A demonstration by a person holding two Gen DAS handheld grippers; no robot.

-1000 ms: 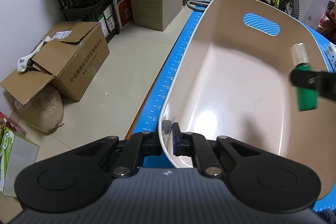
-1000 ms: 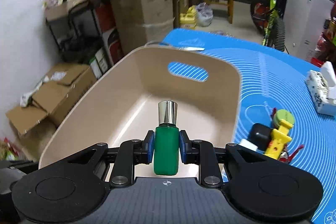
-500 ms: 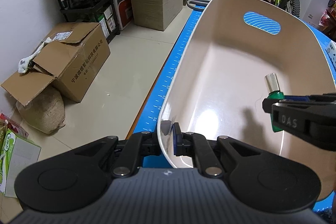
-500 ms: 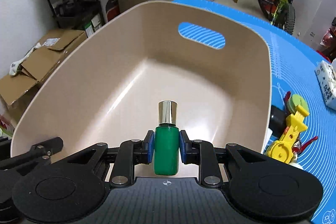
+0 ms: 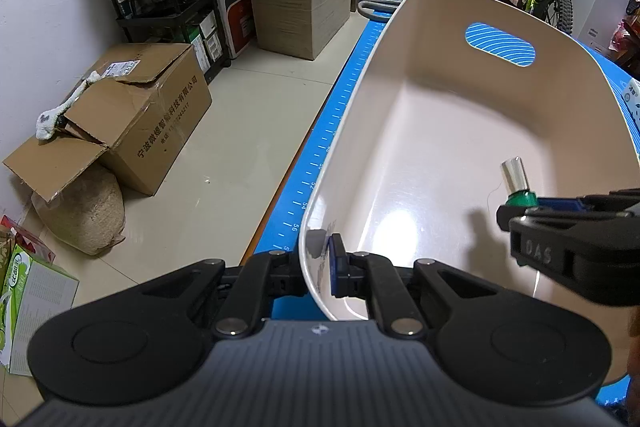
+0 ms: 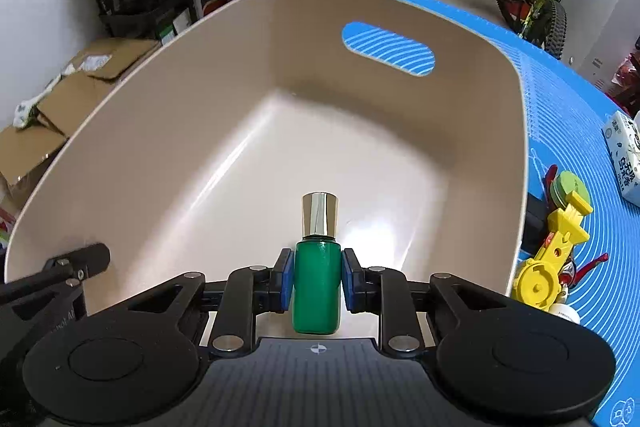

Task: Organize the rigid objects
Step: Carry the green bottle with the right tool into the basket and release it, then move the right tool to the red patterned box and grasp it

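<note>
Blue mat (image 6: 560,75) is covering the table, and the big beige plastic bin (image 6: 168,131) is sitting on it with nothing lying on its floor yet. Compared with a second ago the right tool (image 6: 316,281) has dropped from above the rim to down inside the bin, so the drop-off is looking close; my guess is it just needs to let go. The left tool (image 5: 320,263) hasn't budged and is still pinching the near rim of the bin, jaws nearly closed on the wall, probably to keep it from sliding.

The little pile of leftovers, the yellow toy (image 6: 556,259) and a green disc (image 6: 568,187), is waiting on the mat just right of the bin.

The green bottle (image 6: 316,287) with its silver cap (image 6: 319,213) is sitting squarely between the right tool's blue pads (image 6: 285,279), clamped on its sides, cap pointing away from the tool. Can't tell whether it's touching the bin floor.
</note>
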